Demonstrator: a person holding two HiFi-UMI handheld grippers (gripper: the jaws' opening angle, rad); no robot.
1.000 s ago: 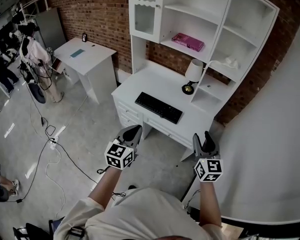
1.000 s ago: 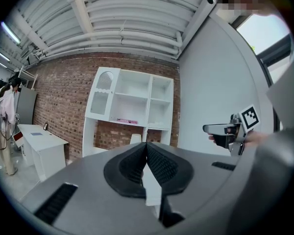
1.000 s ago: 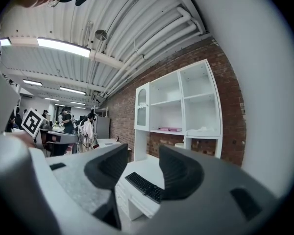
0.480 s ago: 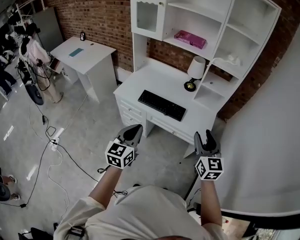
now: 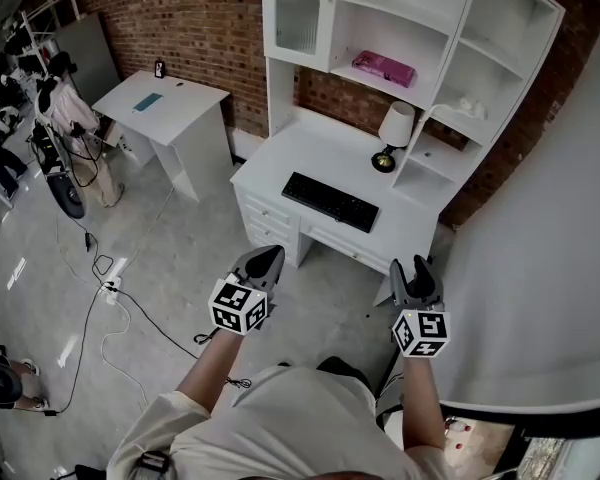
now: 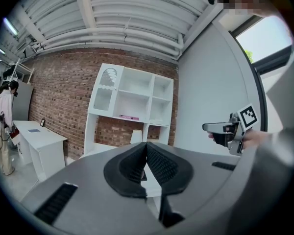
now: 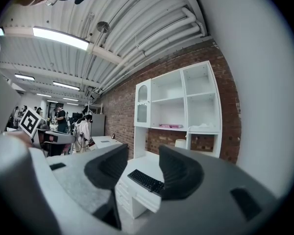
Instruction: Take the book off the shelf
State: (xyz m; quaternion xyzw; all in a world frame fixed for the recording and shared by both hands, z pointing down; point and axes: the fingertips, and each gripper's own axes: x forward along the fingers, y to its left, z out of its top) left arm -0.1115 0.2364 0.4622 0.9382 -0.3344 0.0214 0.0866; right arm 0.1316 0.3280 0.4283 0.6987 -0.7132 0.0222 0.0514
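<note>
Left gripper jaws pressed together on nothing; right gripper jaws parted, empty. Pink book lies flat on the shelf, well ahead of both grippers, beyond the keyboard. Judged: task not begun; approach, grasp and lift-off all left.

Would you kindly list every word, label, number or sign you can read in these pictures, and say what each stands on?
Nothing here can be read as text.
Pink book: any cover print is too small to read.
Keyboard: key legends are too small to read.
Left tongs and right tongs: only black-and-white square patterns, no letters.
</note>
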